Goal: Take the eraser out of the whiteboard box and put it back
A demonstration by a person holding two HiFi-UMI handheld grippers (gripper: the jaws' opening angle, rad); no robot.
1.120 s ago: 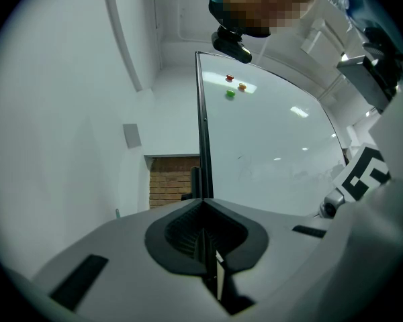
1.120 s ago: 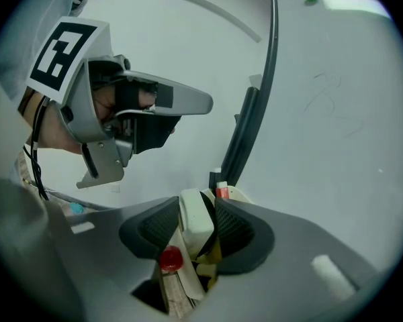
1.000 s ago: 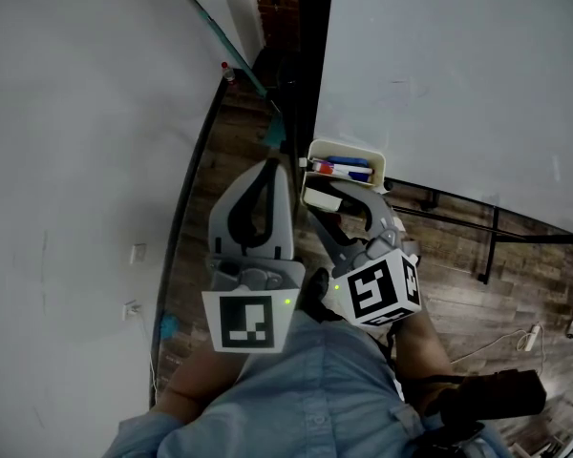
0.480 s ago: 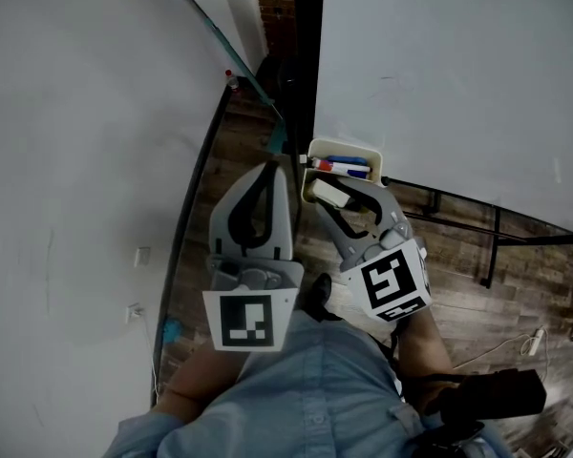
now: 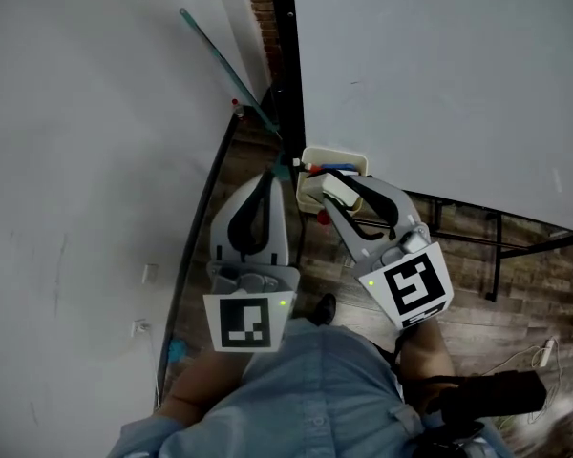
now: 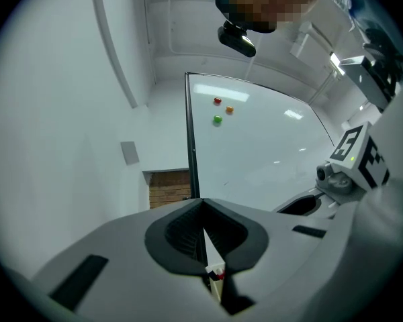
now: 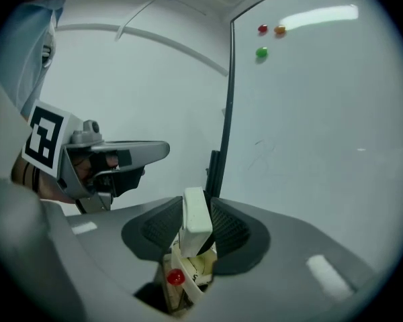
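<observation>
Eraser (image 5: 338, 192) lifts out of the whiteboard box (image 5: 336, 151) at twelve o'clock, gripped by the right tool (image 5: 346, 187), whose jaws have just closed on it. The left tool (image 5: 266, 177), pinched together and empty, idles at nine o'clock. Only the return remains.

Dim up top here: the head view comes through grey and murky, the whiteboard (image 5: 439, 74) a flat dull sheet, the wooden floor (image 5: 468, 256) dark beneath it, and the bottom right corner smearing into blur. Switch to the two gripper views and it's much brighter. Light pours from overhead, a ceiling lamp (image 6: 342, 62) flares white, and a long streak of glare (image 7: 319, 15) sits on the board. Both are fisheye, straight edges bowing, corners gone black. The eraser (image 7: 196, 213) shines palest in the right gripper (image 7: 196, 228), whose near grey body goes soft, shadow pooled in its hollow.
</observation>
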